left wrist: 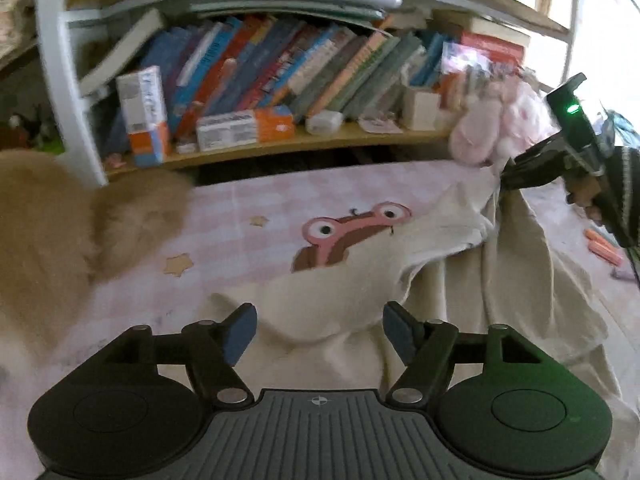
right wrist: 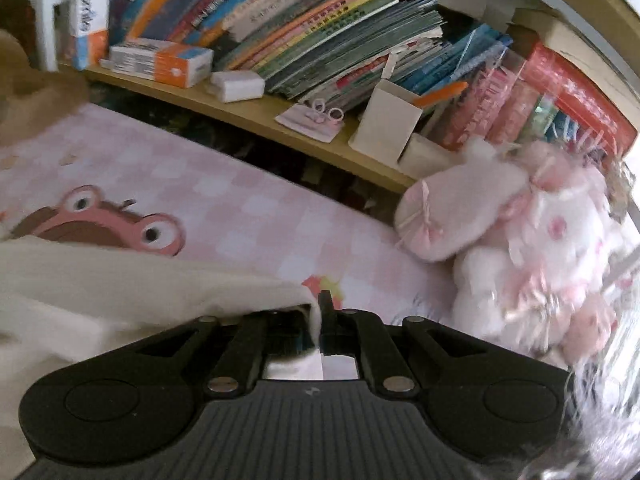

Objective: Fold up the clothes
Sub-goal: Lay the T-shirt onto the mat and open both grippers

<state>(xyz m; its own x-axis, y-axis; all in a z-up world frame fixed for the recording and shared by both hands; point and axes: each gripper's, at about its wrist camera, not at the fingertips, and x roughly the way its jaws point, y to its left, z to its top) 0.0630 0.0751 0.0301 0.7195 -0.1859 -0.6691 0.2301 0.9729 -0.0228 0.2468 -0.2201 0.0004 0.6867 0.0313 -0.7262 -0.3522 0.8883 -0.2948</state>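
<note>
A cream garment lies on a pink checked bed sheet with a frog print. My left gripper is open, just above the garment's near edge, with nothing between its blue pads. My right gripper is shut on a corner of the cream garment and lifts it off the sheet. In the left wrist view the right gripper shows at the right, holding the cloth up so it hangs in folds.
A wooden bookshelf packed with leaning books and boxes runs along the far edge of the bed. A pink-white plush toy sits at the right. A tan plush lies at the left. A white box stands on the shelf.
</note>
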